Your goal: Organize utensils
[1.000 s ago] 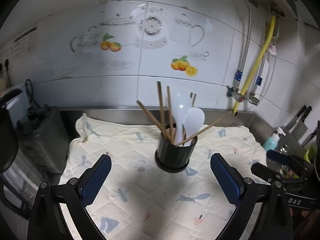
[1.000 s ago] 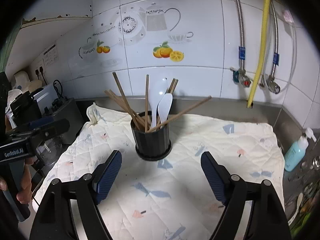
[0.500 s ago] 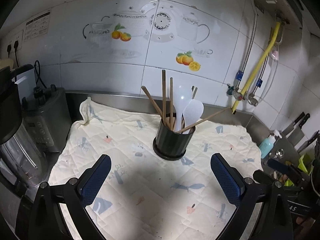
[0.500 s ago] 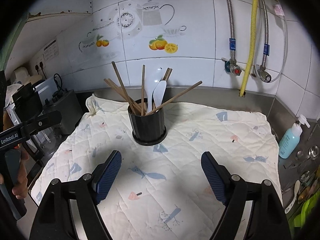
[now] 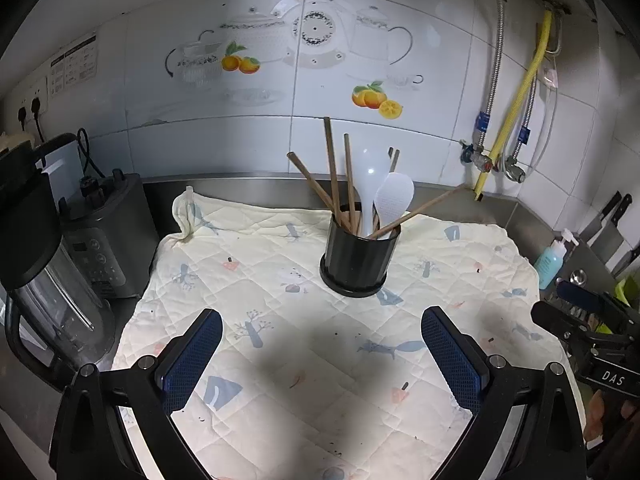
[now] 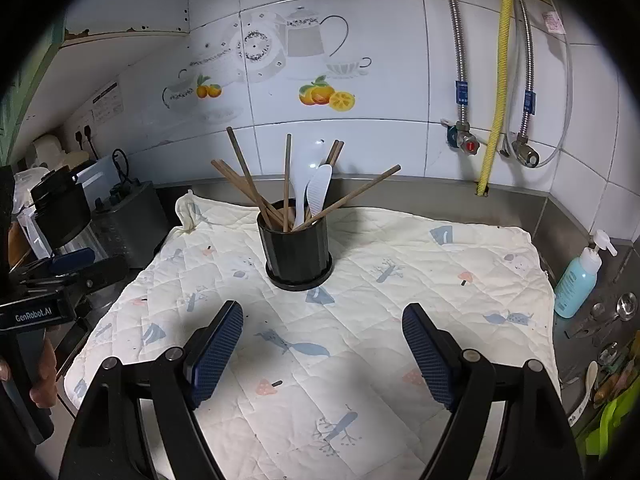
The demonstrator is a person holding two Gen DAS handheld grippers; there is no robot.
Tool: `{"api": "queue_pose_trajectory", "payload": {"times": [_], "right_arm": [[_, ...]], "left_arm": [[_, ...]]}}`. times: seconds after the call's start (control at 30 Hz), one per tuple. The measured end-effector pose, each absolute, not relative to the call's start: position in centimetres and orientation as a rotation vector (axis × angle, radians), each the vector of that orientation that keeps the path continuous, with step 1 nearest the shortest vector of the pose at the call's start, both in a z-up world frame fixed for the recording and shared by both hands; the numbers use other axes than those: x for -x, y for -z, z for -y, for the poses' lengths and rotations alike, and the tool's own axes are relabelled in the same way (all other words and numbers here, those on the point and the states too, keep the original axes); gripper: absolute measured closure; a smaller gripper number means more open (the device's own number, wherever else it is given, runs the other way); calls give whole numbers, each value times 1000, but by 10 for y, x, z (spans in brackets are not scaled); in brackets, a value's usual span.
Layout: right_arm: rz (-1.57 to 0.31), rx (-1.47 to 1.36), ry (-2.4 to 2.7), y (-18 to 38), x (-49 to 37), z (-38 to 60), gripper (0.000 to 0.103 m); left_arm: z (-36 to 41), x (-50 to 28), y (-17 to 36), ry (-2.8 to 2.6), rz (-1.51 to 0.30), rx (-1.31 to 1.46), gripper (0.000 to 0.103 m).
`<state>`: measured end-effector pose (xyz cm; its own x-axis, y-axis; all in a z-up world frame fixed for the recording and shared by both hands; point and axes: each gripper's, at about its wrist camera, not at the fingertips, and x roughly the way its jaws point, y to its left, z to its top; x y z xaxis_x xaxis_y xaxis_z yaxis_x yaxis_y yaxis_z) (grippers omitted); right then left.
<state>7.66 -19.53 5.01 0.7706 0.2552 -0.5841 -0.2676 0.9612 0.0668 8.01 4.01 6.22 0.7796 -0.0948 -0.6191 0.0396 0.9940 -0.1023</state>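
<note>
Chopsticks (image 5: 332, 172) and two white rice paddles (image 5: 394, 200) stand splayed in a black holder (image 5: 358, 258), which sits upright on the quilted cloth (image 5: 260, 248) toward the tabletop's back edge, near the tiled wall. Left tongs (image 5: 320, 354) and right tongs (image 6: 320, 350) both hang over the cloth's front half, blue pads spread wide, gripping nothing, well apart from the holder. A blender (image 5: 44, 280) stands off the cloth's left edge, a blue soap bottle (image 6: 580, 284) off its right.

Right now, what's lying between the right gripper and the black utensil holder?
Nothing but bare quilted cloth with printed motifs lies between the right gripper and the black utensil holder, as the right wrist view shows.
</note>
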Motion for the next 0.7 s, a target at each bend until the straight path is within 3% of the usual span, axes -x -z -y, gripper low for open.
{"api": "queue_pose_trajectory", "payload": {"times": [0.7], "right_arm": [[-632,13,-282,-48,-71,198,13]], "left_arm": [[-26,-78,-65,92,-663,44,0]]}}
